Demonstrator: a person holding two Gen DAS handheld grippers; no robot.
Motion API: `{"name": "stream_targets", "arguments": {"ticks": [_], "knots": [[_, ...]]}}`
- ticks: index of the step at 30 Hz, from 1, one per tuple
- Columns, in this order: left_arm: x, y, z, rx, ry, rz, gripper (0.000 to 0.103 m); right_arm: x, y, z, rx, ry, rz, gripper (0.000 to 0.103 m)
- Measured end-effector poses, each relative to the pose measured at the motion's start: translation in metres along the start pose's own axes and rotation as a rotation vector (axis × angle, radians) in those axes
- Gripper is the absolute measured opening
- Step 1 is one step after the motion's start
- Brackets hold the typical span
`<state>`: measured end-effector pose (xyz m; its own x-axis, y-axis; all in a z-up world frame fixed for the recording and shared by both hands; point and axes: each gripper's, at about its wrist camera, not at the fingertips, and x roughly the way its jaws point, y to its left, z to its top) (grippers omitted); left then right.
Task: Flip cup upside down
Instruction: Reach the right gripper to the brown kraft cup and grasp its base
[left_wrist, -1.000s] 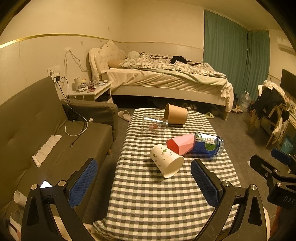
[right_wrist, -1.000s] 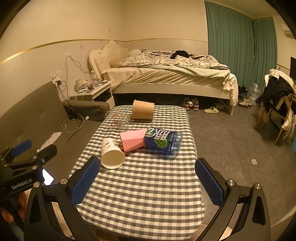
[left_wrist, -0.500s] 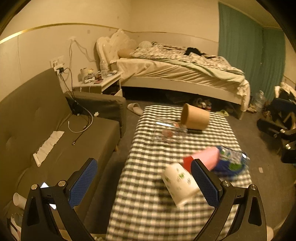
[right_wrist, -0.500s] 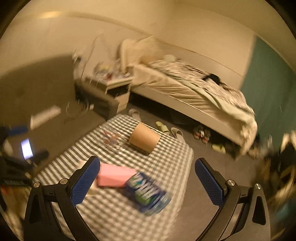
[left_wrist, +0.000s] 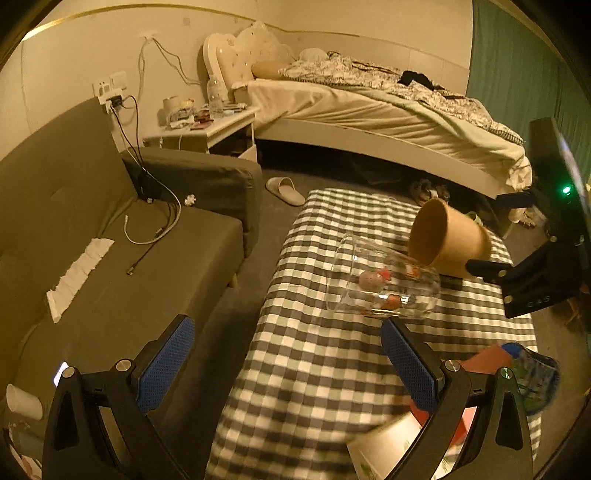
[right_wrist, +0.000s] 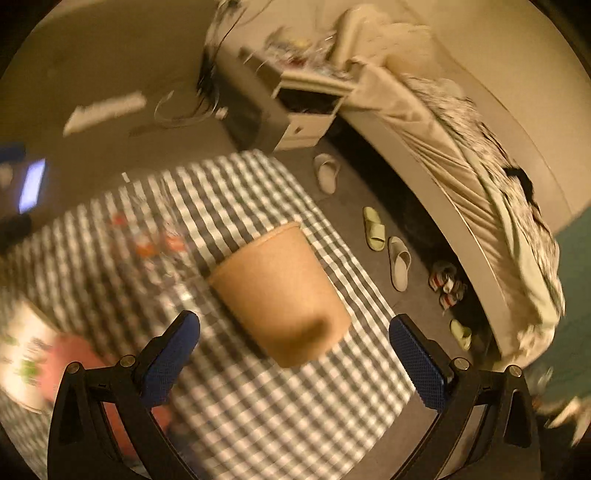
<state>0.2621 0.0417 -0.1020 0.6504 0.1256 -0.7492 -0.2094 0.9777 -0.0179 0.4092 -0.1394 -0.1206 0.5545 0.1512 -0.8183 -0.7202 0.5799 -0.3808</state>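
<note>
Approaching brown paper cup (right_wrist: 280, 295), lying on side on checked table (right_wrist: 258, 406). Right gripper (right_wrist: 295, 354) wide, empty, just short of cup. Left gripper (left_wrist: 284, 362) wide, empty, near glass cup (left_wrist: 384, 284) beside it. Next: straddle, close, rotate mouth-down.

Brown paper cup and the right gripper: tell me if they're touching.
Apart. In the right wrist view the brown paper cup lies on its side ahead of the open right gripper, with checked tablecloth showing between the cup and each blue pad.
</note>
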Motion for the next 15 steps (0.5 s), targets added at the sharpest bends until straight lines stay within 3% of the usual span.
{"name": "stream_targets", "arguments": {"ticks": [9, 11, 13, 15], "knots": [[0.030, 0.002, -0.004, 0.011, 0.052, -0.014, 0.103, 0.067, 0.002, 0.005, -0.122, 0.074, 0.025, 0.102], [0.033, 0.002, -0.005, 0.013, 0.059, -0.012, 0.103, 0.076, 0.003, 0.008, -0.131, 0.090, 0.028, 0.101], [0.032, 0.003, -0.005, 0.016, 0.064, -0.007, 0.103, 0.081, 0.004, 0.009, -0.120, 0.105, 0.041, 0.092], [0.029, 0.005, -0.004, 0.016, 0.057, -0.004, 0.103, 0.078, 0.006, 0.011, -0.112, 0.105, 0.015, 0.092]]}}
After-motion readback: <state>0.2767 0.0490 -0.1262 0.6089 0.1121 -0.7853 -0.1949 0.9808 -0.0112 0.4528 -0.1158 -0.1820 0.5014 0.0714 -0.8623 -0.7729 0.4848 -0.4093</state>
